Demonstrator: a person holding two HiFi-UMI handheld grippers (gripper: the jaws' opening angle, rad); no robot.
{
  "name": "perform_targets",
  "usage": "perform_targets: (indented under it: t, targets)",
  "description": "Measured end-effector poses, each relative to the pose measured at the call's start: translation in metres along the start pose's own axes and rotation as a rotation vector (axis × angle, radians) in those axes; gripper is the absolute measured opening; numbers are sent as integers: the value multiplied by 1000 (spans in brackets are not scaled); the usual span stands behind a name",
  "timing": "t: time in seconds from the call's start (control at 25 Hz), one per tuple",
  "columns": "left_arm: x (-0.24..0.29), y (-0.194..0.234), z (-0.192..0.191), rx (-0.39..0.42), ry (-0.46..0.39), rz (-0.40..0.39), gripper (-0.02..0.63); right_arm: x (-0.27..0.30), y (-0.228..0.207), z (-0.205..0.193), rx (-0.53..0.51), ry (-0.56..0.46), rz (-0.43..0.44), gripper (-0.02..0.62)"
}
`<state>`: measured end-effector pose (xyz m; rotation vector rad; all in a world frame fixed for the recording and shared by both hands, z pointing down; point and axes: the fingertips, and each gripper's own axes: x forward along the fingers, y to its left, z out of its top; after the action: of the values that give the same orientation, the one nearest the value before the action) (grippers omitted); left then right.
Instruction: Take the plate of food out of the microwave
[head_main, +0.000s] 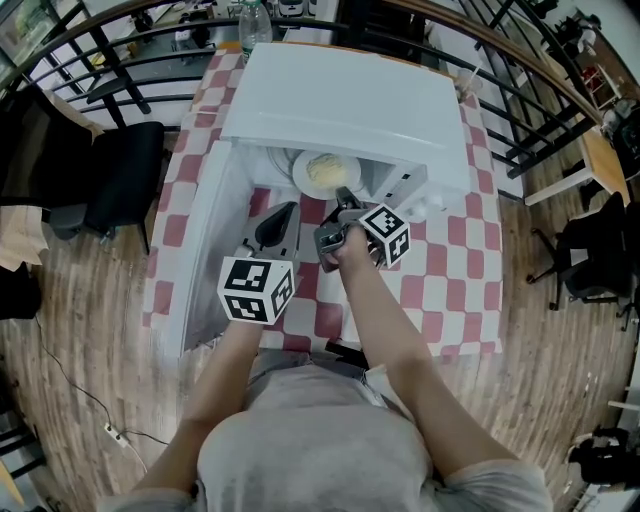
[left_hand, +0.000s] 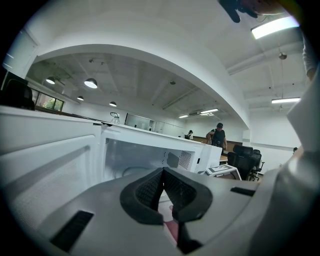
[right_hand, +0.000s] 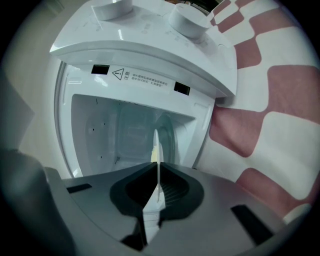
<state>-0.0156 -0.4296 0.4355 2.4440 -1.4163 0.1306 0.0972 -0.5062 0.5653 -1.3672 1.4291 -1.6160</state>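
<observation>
Gripping the plate (head_main: 301, 172) by its near rim, the right claw (head_main: 345, 196) is clenched on it. In the right gripper view the plate (right_hand: 157, 150) shows edge-on as a thin white line pinched between the two pads of this claw (right_hand: 158, 178). The plate sits at the mouth of the white microwave (head_main: 340, 110), partly under its top, with a pale heap of food (head_main: 327, 168) on it. The door (head_main: 205, 250) stands open at the left side. The left claw (head_main: 280, 220) waits just beside the right one, in front of the opening. It is closed with nothing between its pads, as the left gripper view shows (left_hand: 162, 187).

I judge the plate to be stiff and hard, probably ceramic, so it will not bend, but it may break if it falls on the desk (head_main: 450, 260). Its smooth glaze looks slippery for the pads. With hold on one edge only, the weight of plate and food pulls the far side down, so it can tip or turn in the grip. The food seems soft and loose, and it may slide if the plate tilts. A better hold is deep on the rim, keeping the plate level, and the left claw could take the opposite side.
</observation>
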Motion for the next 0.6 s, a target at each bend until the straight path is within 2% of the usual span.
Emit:
perform_targets:
  t: [0.6]
  targets:
    - [-19,-16,-2,8,-9,-43,3,-34,14,-8,21,-22,116,35]
